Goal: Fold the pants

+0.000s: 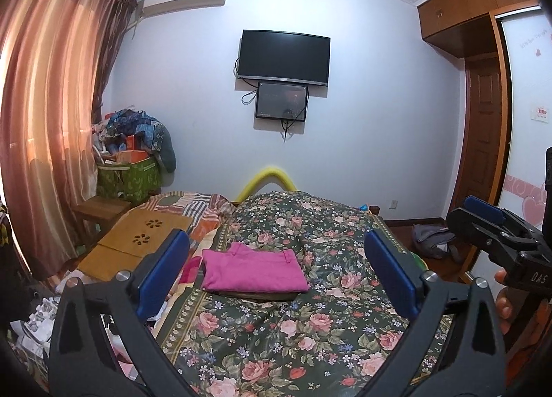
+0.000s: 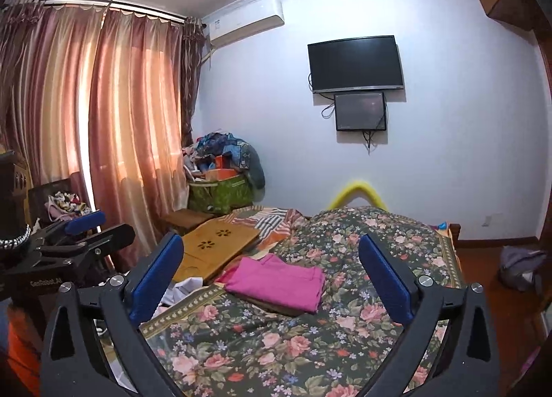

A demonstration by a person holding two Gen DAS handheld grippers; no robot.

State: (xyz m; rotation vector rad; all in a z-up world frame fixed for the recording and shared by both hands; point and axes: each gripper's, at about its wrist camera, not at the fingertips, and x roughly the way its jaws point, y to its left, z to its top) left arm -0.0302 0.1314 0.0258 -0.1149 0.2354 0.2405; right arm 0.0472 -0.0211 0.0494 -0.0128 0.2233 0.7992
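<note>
Bedroom bed (image 1: 310,328) carries the pink pants (image 1: 253,271) folded into a compact rectangle, seemingly finished, both grippers' jaws wide open and empty.

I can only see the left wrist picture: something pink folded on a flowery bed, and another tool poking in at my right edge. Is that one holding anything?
Observer: No. The right tool is open, with nothing between its blue pads. The pink pants lie folded ahead of it.
Operator: Is there anything by the curtain that I miss?
Observer: A dark chair stands there, with flowery cloth heaped on its seat.
Operator: How does my own tool look from outside?
Observer: The left tool pokes in at the left edge, beside the right one and well clear of the pants.
</note>
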